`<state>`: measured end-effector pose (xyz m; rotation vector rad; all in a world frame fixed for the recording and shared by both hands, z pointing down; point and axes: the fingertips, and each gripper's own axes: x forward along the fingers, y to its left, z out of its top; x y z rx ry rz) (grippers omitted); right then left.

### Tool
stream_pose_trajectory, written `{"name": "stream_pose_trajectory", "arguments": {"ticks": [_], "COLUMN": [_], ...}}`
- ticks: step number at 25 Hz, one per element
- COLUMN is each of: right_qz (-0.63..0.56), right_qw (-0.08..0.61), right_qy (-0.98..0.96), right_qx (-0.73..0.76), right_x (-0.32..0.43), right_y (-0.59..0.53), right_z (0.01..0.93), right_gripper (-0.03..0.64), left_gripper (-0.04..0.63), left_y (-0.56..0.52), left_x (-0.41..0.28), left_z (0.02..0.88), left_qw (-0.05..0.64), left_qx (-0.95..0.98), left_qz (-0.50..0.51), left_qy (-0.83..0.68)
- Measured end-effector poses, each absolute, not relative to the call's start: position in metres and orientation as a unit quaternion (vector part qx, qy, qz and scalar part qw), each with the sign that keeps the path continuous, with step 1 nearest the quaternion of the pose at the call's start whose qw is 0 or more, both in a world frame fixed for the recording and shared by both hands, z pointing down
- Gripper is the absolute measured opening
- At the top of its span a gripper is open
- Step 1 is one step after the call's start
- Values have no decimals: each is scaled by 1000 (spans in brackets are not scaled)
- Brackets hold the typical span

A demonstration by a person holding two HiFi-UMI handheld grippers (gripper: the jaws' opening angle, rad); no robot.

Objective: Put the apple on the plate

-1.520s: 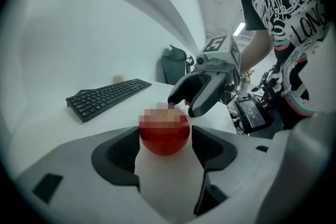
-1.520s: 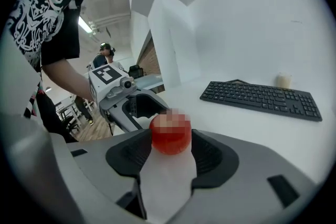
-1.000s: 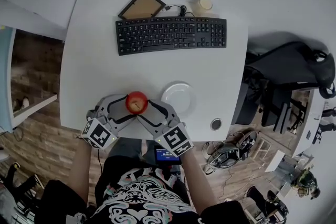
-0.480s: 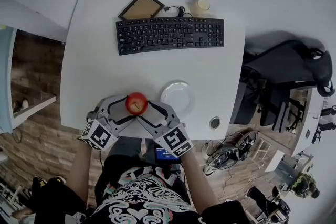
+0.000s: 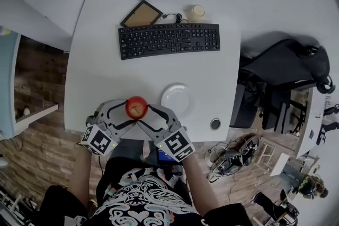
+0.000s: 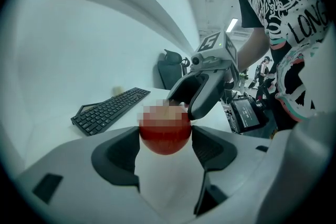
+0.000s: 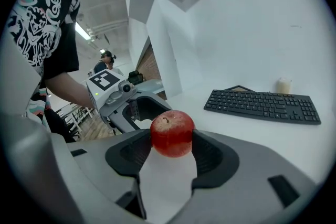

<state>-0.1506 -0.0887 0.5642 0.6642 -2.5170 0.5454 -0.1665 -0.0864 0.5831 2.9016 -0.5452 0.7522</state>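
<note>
Almost nothing has moved since the earlier frame. The apple (image 5: 136, 107) stays by the table's (image 5: 106, 61) near edge, just left of the empty plate (image 5: 175, 97) and not touching it. Left gripper (image 5: 127, 113) and right gripper (image 5: 147, 113) each have their jaws closed on the apple from opposite sides. Grasp looks done; carrying it to the plate and releasing remain.

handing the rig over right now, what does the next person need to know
Left gripper: shut on the apple.
Right gripper: shut on the same apple, from the opposite side.
Apple: at the desk edge nearest the person, between both grippers.
Plate: empty, just right of the apple.
Done: apple gripped.
Left: carry it right onto the plate and release.
</note>
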Motion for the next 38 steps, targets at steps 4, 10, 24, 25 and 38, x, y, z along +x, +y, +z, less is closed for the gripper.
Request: {"name": "stream_pose_trajectory", "arguments": {"ticks": [4,10,24,25,38], "right_qz": [189,180,168,167,169], "right_qw": [236,229,210,208,200], "right_qy": [-921,-922,-924,-923,-916], "right_qx": [246,254,273,276,305], "right_x": [-151,-140,-91,-87,-27], "right_y": [-86,-79,-69,-69,-69], "right_z": [555,544,525,523,512], "right_gripper": [238,238,238,238,238], "left_gripper": [301,301,301,301,301], "left_y": [-83,-77,-69,-69,-71], "left_x": [-167,-156,-107,-103,-43], "left_z": [574,564,544,543,531], "left_qw": [39,30,6,3,-17], "left_qx": [952,952,952,952,955], "left_qz": [246,246,253,254,258], "left_qy": [-180,-180,-175,-172,-144]}}
